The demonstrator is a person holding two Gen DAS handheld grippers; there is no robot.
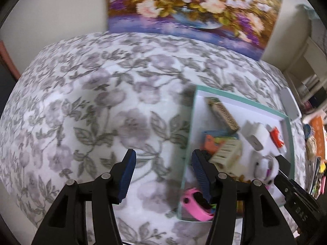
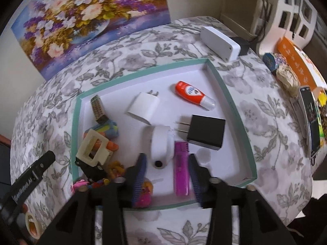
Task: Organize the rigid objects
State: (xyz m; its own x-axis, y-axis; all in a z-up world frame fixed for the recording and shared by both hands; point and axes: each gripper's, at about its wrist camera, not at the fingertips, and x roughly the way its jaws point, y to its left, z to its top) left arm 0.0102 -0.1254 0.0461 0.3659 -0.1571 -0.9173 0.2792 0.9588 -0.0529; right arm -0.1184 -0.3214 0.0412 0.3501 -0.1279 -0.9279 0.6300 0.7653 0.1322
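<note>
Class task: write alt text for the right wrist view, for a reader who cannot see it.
The open right gripper hovers over a teal-rimmed tray on a floral tablecloth. In the tray lie a purple lighter, black plug adapter, white charger, orange bottle and small toys. A flower painting stands behind.

Teal-rimmed white tray [image 2: 231,100] holding, lying flat, a white charger [image 2: 144,107], black plug adapter [image 2: 206,131], orange-white glue bottle [image 2: 193,94], purple lighter [image 2: 181,169], and clustered small toys [image 2: 96,149] at its left side.
</note>
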